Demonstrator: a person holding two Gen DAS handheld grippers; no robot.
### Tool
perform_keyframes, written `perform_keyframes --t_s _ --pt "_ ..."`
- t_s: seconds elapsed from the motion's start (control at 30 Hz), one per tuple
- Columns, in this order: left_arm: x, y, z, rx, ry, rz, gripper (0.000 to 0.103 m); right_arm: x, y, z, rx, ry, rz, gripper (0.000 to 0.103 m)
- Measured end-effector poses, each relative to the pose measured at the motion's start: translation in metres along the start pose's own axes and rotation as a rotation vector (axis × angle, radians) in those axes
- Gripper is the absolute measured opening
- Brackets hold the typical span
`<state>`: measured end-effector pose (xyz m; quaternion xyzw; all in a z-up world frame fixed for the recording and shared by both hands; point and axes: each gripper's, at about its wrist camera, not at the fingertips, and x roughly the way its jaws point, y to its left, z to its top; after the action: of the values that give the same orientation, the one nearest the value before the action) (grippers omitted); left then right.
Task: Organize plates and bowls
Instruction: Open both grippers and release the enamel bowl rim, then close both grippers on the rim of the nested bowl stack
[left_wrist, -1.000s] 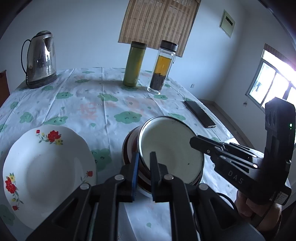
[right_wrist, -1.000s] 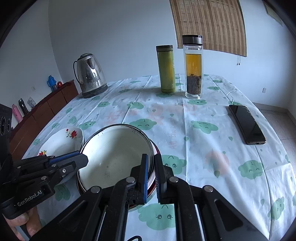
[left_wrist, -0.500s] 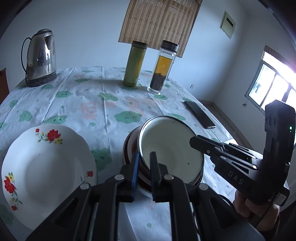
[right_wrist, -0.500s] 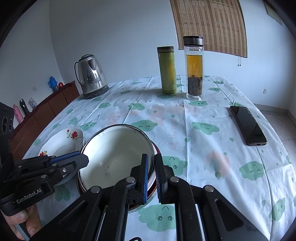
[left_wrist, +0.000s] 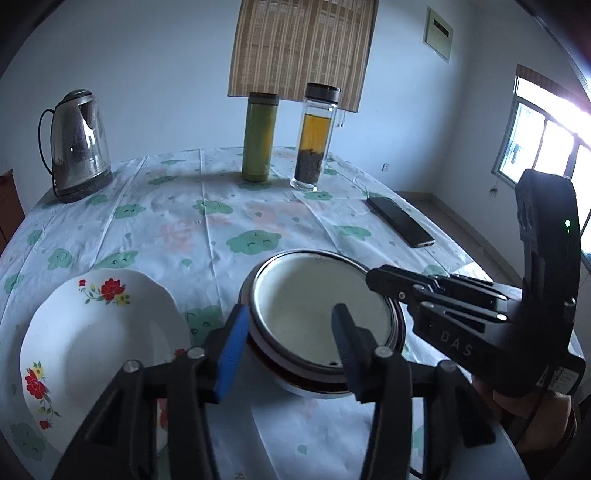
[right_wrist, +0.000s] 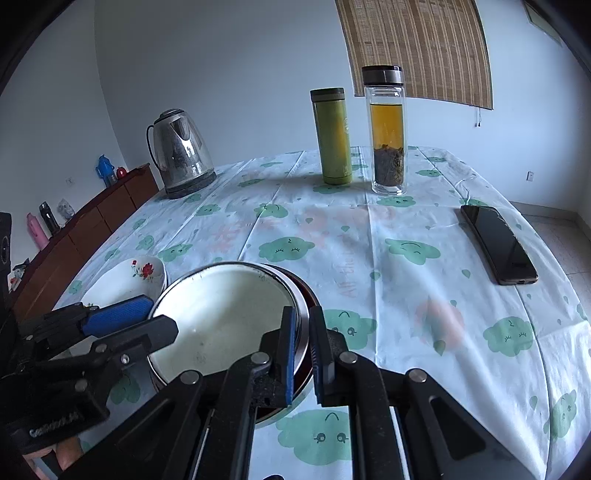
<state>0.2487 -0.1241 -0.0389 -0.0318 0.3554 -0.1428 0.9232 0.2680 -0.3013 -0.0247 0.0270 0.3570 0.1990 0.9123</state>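
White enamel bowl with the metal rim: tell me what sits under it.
The white enamel bowl sits nested in a dark red bowl, which shows only as a rim. A white base peeks out below. Whether more dishes lie underneath is hidden.

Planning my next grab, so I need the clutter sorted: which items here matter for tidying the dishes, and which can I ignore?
Job items:
- white enamel bowl with metal rim, nested in a dark red bowl
- white floral plate

Just lying about:
- steel electric kettle
- green flask
- glass tea bottle
- black phone
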Motion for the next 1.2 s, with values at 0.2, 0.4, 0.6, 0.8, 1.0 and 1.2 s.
perform_keyframes --t_s 0.2,0.4,0.6,0.8,1.0,1.2 --pt "0.001 0.007 0.000 -0.017 0.005 0.012 0.057 0.000 0.001 -0.001 -0.014 -0.005 -0.007 0.010" --pt "0.005 0.009 -0.001 -0.035 0.025 -0.007 0.057 0.000 0.001 -0.001 -0.015 -0.006 -0.008 0.010" --pt "0.007 0.012 -0.002 -0.053 0.034 -0.019 0.058 -0.004 0.000 0.001 0.001 -0.031 0.005 0.017" --pt "0.010 0.015 -0.004 -0.074 0.047 -0.035 0.059 -0.008 -0.001 0.002 -0.004 -0.058 -0.013 0.049" --pt "0.014 0.016 -0.007 -0.092 0.064 -0.058 0.059 -0.005 -0.012 0.000 0.047 -0.035 -0.007 0.049" --pt "0.016 0.018 -0.008 -0.112 0.062 -0.072 0.059 0.000 -0.013 -0.004 0.067 -0.008 0.026 0.049"
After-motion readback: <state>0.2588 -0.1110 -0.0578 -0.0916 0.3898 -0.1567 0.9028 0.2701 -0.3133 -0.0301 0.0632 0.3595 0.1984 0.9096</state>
